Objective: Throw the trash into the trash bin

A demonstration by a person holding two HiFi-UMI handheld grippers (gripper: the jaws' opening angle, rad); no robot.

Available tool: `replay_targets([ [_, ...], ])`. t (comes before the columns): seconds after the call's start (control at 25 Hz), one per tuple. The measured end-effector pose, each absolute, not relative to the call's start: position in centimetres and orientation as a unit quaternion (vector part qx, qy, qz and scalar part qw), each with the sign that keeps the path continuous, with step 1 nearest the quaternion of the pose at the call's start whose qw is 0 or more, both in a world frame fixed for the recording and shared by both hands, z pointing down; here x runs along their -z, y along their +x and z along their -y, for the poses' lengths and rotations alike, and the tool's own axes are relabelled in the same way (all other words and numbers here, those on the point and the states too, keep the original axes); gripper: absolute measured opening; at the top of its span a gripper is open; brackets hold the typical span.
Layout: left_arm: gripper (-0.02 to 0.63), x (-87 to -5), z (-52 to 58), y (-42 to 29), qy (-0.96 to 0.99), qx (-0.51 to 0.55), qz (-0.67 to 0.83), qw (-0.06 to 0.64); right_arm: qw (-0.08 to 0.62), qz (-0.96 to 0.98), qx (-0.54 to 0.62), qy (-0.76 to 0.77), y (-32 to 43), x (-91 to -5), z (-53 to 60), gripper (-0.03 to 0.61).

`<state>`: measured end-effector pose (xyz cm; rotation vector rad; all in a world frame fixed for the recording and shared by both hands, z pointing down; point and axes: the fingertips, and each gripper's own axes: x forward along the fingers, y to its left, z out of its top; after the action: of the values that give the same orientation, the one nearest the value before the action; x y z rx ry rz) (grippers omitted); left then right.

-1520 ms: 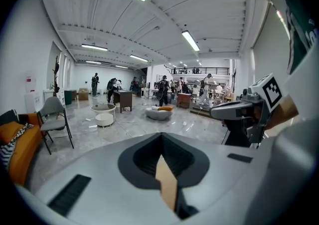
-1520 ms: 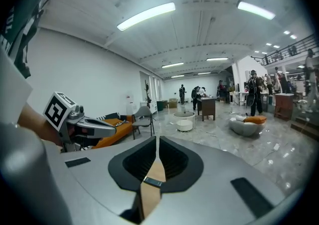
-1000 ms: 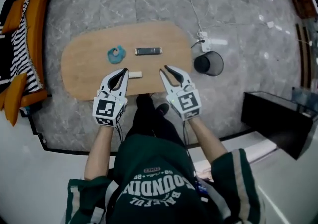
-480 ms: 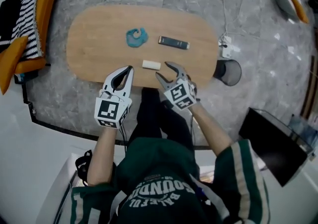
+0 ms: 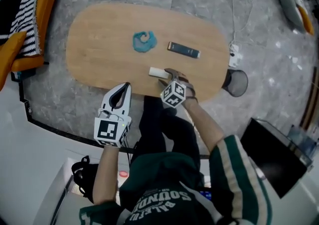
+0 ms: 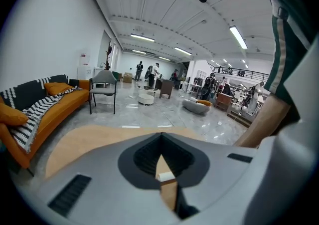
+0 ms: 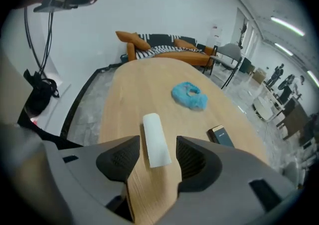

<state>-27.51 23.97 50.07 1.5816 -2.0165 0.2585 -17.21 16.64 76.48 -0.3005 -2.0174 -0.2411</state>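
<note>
Table (image 5: 99,44): 1 white roll (image 7: 154,136) btwn R tongs (image 7: 157,153) just opened wide, 1 blue wad (image 5: 143,41); L tongs (image 5: 127,87) shut, empty.

right gripper (image 7: 155,150) jaws just opened, white roll (image 7: 156,139) between | I see blue wad (image 7: 189,94), dark slab (image 7: 223,136) beyond | table (image 7: 127,94) flanks clear

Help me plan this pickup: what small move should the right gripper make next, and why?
Probably close the right gripper on the roll. Its jaws have just been opening and now stand apart, one on each side of the roll's near end. The roll lies flat on the table, and neither pad appears to press on it yet, so a squeeze should secure it for lifting.
</note>
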Motion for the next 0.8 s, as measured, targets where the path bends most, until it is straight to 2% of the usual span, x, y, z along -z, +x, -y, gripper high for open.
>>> replay_targets([
  [0.24,0.0,-51.6,-25.3,-27.7,0.588,-0.108,0.746,0.293,0.573,0.795,0.153,-0.126,-16.1,-80.8,-16.0,0.204],
  [0.28,0.0,-51.8,-25.4,-27.8,0.59,-0.113,0.743,0.293,0.579,0.793,0.148,-0.119,-16.2,-81.0,-15.9,0.164],
  [0.36,0.0,-52.0,-25.1,-27.8,0.597,-0.119,0.737,0.295,0.58,0.8,0.12,-0.099,-16.5,-80.6,-15.5,0.156],
  [0.56,0.0,-50.8,-23.0,-27.4,0.613,-0.115,0.72,0.304,0.562,0.824,0.055,-0.055,-16.8,-76.1,-14.0,0.152],
  [0.8,0.0,-46.7,-16.3,-26.2,0.673,-0.107,0.68,0.271,0.531,0.846,-0.014,0.043,-15.6,-68.0,-10.0,0.152],
])
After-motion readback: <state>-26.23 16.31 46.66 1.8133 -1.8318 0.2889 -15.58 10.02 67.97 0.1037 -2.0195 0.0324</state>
